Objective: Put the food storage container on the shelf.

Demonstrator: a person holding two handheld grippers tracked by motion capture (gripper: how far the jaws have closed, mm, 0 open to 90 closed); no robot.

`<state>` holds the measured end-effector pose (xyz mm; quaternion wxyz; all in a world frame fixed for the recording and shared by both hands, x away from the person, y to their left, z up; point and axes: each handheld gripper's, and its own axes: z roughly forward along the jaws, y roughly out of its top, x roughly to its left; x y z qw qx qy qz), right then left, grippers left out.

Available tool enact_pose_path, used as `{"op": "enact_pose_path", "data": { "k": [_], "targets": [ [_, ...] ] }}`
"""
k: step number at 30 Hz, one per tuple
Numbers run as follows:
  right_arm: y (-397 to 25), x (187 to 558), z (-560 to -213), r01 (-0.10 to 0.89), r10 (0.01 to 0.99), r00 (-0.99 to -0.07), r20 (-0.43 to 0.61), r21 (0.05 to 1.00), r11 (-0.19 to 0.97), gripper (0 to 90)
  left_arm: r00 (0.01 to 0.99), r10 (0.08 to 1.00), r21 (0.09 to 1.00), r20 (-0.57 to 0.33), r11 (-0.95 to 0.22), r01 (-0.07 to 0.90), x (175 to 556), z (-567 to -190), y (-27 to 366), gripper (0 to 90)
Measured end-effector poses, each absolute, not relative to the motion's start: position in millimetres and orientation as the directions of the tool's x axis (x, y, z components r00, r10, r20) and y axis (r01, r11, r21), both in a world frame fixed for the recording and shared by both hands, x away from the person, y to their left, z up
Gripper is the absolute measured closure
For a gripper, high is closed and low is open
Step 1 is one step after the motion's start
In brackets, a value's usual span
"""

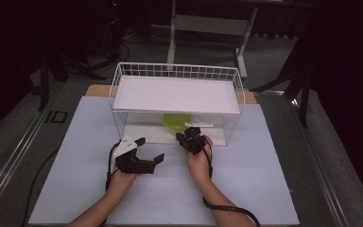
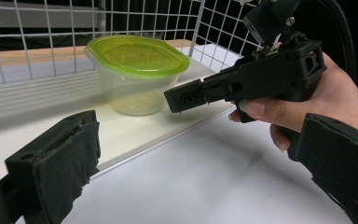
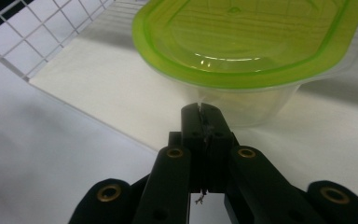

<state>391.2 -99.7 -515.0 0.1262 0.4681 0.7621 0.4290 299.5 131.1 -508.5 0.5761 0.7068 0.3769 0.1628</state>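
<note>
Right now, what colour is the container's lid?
Lime green, translucent; the lid shows best in the right gripper view.

Dim, dark-edged high view; glare glints on the translucent green plastic lid; nearest black jaws blur.

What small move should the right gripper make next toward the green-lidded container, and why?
Probably open the right gripper before advancing. Its jaws are pressed shut, and it points at the clear container with the green lid on the lower shelf of the wire rack, close to it but apparently not touching. Shut jaws cannot take hold of the wall or rim.
</note>
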Motion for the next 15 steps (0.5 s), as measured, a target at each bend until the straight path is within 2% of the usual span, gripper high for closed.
{"op": "enact_pose_path", "data": {
  "k": [3,6,11,15],
  "targets": [
    [-99.9,387.6,-513.3,0.600,0.818,-0.537,0.207,0.775,0.198,88.9,0.666,0.718,0.937,-0.201,-0.056,0.343,299.2,-507.5,131.0,0.6],
    [-102.7,375.5,-509.2,0.589,0.803,-0.560,0.202,0.779,0.215,85.0,0.675,0.706,0.936,-0.213,-0.050,0.348,298.9,-506.3,131.1,0.6],
    [-109.1,361.7,-502.3,0.562,0.778,-0.597,0.196,0.794,0.231,64.4,0.705,0.678,0.933,-0.208,-0.079,0.351,297.4,-505.1,127.2,0.6],
    [-118.2,355.1,-498.6,0.552,0.759,-0.614,0.217,0.806,0.216,53.9,0.711,0.676,0.932,-0.194,-0.099,0.348,295.6,-502.5,123.7,0.6]
  ]
}}
